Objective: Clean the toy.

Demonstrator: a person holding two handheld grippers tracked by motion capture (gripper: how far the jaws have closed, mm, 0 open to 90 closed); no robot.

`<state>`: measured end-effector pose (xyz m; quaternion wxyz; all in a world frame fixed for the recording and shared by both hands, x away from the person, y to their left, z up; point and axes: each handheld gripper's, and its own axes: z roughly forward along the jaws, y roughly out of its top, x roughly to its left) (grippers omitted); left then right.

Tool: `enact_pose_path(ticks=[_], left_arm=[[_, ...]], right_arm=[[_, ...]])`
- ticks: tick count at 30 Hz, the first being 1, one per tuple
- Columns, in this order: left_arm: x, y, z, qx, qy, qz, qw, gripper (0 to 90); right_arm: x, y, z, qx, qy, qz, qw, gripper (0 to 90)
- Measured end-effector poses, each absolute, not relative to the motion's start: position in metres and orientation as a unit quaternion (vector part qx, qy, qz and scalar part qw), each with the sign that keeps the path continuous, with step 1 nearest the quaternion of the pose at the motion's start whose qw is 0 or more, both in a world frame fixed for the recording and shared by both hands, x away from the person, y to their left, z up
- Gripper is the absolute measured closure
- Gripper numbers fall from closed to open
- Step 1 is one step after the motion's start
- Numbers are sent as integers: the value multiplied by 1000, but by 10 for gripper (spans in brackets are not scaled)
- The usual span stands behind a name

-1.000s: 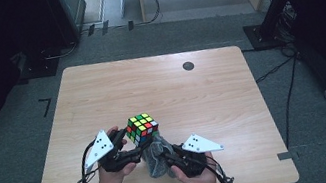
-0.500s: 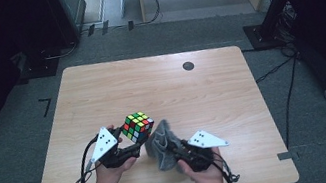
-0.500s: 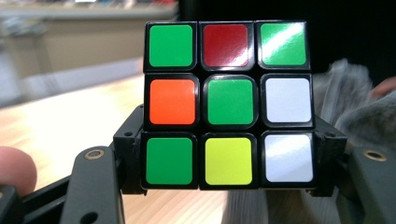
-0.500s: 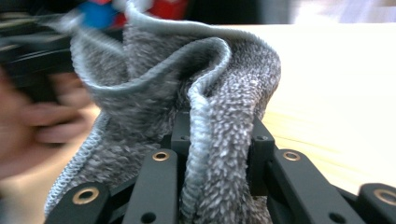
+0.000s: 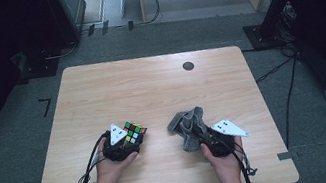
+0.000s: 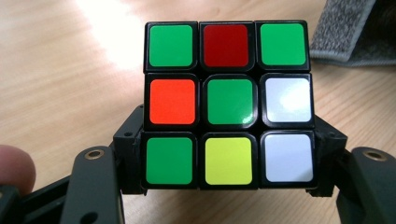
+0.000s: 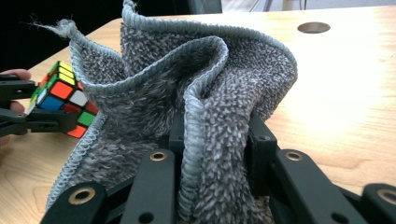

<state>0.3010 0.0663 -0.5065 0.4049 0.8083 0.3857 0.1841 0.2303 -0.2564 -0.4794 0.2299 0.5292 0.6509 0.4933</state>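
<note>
Both hands have moved apart and lower toward the wooden table (image 5: 150, 86). Left gripper (image 5: 126, 141) is clamped on the glossy puzzle cube (image 6: 227, 103), square stickers facing its camera, near the front-left. Right gripper (image 5: 206, 138), whose jaws have just been opening slightly, grips the crumpled fluffy grey towel (image 7: 196, 107) with stitched edge, front-right.

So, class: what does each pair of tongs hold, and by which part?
The left tongs grip the puzzle cube by two opposite sides. The right tongs pinch the grey cloth by a bunched fold.
</note>
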Motion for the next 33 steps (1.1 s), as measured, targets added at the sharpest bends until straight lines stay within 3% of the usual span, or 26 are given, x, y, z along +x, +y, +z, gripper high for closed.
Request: enact_pose_path(ticks=[11,19,26,29,33], left_arm=[[300,58,-513,819,381,208,374,318],[300,59,-513,811,396,220,371,332],[300,58,-514,813,393,214,373,321],[300,58,-513,814,395,210,371,215],[298,63,-511,810,397,199,382,153]], right_arm=[[231,-256,-482,528,653,484,245,697],[229,-262,-483,521,645,448,334,701],[238,-250,-511,505,698,416,292,691],[242,-247,-519,508,709,410,267,664],[248,-247,-520,507,719,415,231,468]])
